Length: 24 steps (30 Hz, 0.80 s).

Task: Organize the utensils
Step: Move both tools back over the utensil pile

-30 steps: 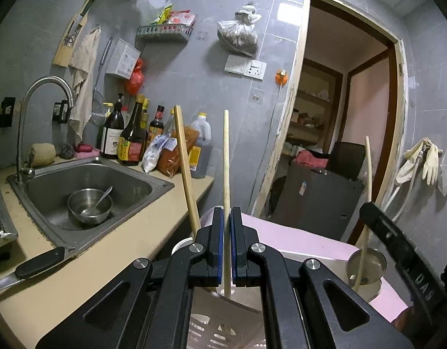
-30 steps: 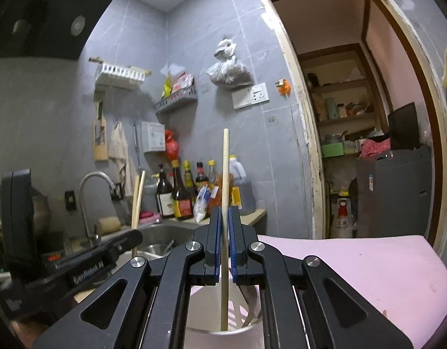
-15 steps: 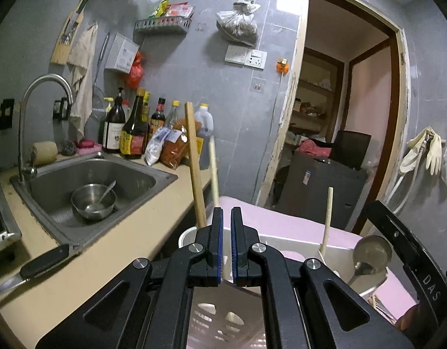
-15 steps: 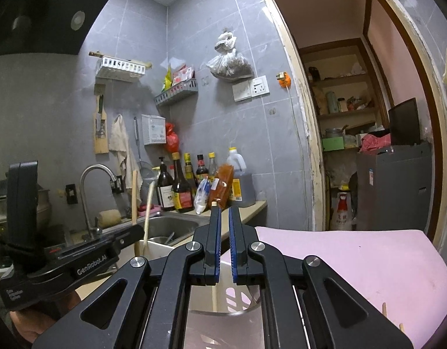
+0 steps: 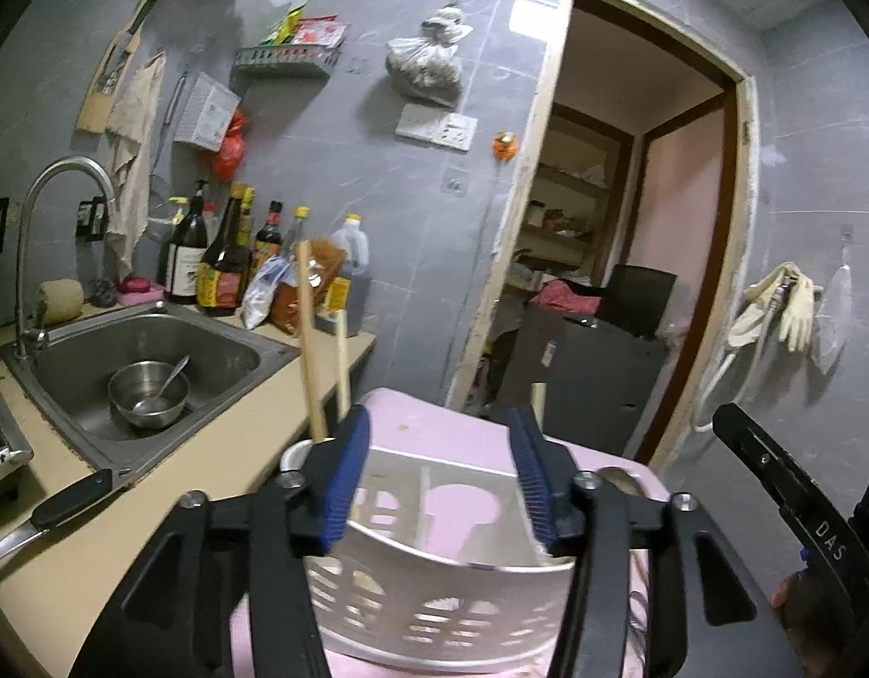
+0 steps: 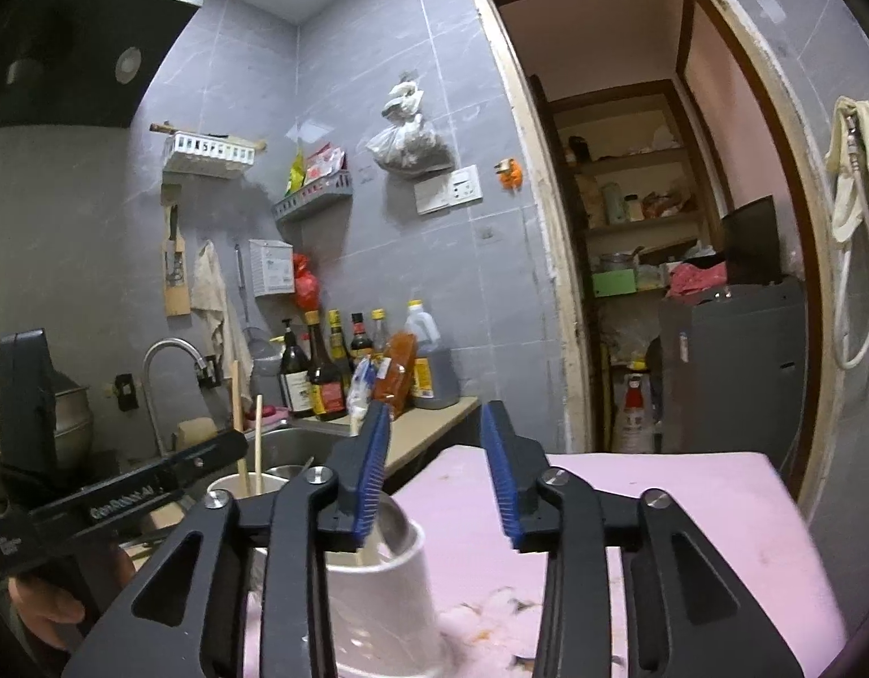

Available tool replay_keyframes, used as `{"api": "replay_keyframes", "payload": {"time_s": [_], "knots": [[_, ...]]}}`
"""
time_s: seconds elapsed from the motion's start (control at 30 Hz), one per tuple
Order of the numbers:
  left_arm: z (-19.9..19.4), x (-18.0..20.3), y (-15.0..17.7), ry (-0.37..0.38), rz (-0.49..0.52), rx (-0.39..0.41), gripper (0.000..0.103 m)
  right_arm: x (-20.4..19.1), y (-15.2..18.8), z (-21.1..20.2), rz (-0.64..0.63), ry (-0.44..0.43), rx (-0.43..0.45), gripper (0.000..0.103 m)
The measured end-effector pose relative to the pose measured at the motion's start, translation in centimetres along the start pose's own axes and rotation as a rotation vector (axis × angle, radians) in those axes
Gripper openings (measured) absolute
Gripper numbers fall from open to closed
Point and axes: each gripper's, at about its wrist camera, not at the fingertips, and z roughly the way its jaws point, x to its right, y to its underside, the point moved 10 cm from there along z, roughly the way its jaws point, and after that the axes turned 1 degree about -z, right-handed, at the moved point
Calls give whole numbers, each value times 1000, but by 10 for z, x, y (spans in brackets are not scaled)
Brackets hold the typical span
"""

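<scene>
My left gripper [image 5: 440, 474] filled the bottom of its view with its jaws opening and nothing between the blue pads [image 5: 347, 480]. Just beyond them stood the white utensil holder [image 5: 434, 610], a slotted plastic caddy on the pink tabletop [image 5: 434, 412]. Two wooden chopsticks [image 5: 310, 350] rose upright from its left compartment, just left of my left finger, and the tip of another stick [image 5: 538, 395] showed above the right finger. A metal ladle bowl [image 5: 621, 480] peeked out at the caddy's right end.

In the right wrist view my right gripper [image 6: 437, 469] was likewise opening, empty, with the holder [image 6: 389, 593] below its left finger and a pale stick [image 6: 356, 426] just behind that finger. The other gripper and the hand [image 6: 44, 610] carrying it sat at lower left of that frame.

At left of the left wrist view the steel sink [image 5: 152, 350] held a metal bowl [image 5: 147, 392] with a spoon in it, and a black-handled knife [image 5: 67, 503] lay on the counter edge.
</scene>
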Motion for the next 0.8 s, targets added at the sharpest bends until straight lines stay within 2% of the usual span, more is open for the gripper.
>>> {"api": "replay_keyframes", "payload": {"time_s": [0.03,0.1,0.13,0.2,0.3,0.43,0.5,0.67,0.8], "knots": [[-1,4,-1,7,4,1,53,5,-2,-6,-1,7,3,43],[-5,17,0,30,15,2,65,15,-5,-19,-1,24,9,54],[-8,24,0,43,21,3,69,20,-6,-25,-3,31,11,55],[-13,36,1,63,36,9,84,30,-9,-37,-9,50,16,70],[-19,56,4,84,69,20,96,45,-14,-57,-14,77,31,81],[-23,79,10,109,101,26,99,64,-17,-80,-23,111,40,93],[-24,93,15,130,117,18,101,72,-17,-91,-32,126,45,103],[-22,120,31,163,170,-18,101,93,-12,-108,-59,157,22,103],[-16,138,49,186,213,-67,101,112,-1,-116,-72,187,-32,103]]}}
